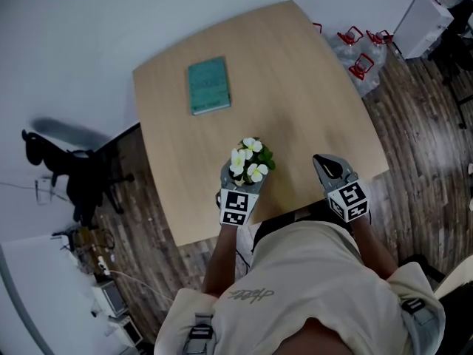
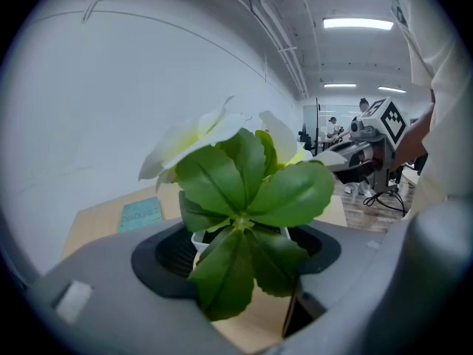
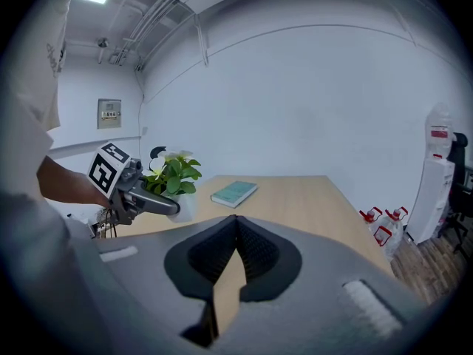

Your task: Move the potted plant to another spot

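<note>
The potted plant (image 1: 250, 161), white flowers and green leaves in a small white pot, is at the near edge of the wooden table (image 1: 295, 72). My left gripper (image 1: 247, 171) is shut on the pot, a jaw on either side. In the left gripper view the leaves (image 2: 244, 198) fill the space between the jaws of the left gripper (image 2: 240, 244). The right gripper view shows the plant (image 3: 171, 176) held at the left. Whether the pot rests on the table I cannot tell. My right gripper (image 1: 325, 161) (image 3: 236, 220) is shut and holds nothing, to the right of the plant.
A teal book (image 1: 208, 85) (image 3: 235, 192) lies flat toward the table's far left. Water jugs with red handles (image 1: 358, 50) stand on the floor past the right corner, beside a white dispenser (image 1: 425, 13). A dark chair (image 1: 74, 176) is at the left.
</note>
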A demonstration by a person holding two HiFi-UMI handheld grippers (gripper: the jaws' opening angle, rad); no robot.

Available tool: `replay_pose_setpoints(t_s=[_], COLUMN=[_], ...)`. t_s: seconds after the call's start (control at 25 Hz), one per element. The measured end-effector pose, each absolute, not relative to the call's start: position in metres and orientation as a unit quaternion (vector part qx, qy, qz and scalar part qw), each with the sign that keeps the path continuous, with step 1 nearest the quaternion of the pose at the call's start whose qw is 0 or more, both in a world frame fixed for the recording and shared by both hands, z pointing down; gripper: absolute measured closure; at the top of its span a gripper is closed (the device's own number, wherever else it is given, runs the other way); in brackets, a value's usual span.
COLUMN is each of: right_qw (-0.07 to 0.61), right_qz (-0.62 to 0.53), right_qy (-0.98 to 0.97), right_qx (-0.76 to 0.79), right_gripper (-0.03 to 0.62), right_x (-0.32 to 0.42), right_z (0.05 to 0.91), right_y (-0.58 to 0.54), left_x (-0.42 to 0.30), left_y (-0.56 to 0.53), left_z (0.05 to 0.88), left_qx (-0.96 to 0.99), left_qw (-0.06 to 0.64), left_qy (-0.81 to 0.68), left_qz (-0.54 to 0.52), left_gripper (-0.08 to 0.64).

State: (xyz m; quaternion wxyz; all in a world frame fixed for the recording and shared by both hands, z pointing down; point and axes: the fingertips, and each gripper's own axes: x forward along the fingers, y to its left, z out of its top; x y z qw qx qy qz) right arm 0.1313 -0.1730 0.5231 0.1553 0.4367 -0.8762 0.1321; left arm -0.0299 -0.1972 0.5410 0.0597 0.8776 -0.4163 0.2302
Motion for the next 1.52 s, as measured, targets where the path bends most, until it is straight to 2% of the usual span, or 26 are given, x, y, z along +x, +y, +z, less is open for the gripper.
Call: replay_pose_setpoints(t_s=[0.72, 1.08, 1.52], right_qw=[0.130, 0.133, 0.144], right_qz=[0.140, 0.143, 0.170], right_qy=[-0.898, -0.894, -0.873], right_qx=[0.396, 0.403, 0.434], right_gripper=[0.589, 0.589, 0.589], right_x=[0.273, 0.332, 0.390], right_z=[0.536, 0.556, 0.576], right_y=[-0.225, -0.243, -0.262], left_x=[0.119, 0.194, 0.251], left_y=[-0.242, -0.275, -0.329], left_z=[0.535, 0.565, 0.611], left_qx=[0.856, 0.861, 0.863], left_qw=[0.087, 0.090, 0.115], left_qy=[-0.448, -0.425, -0.410], left_qz=[0.245, 0.263, 0.272], left_gripper=[0.199, 0.199, 0.199])
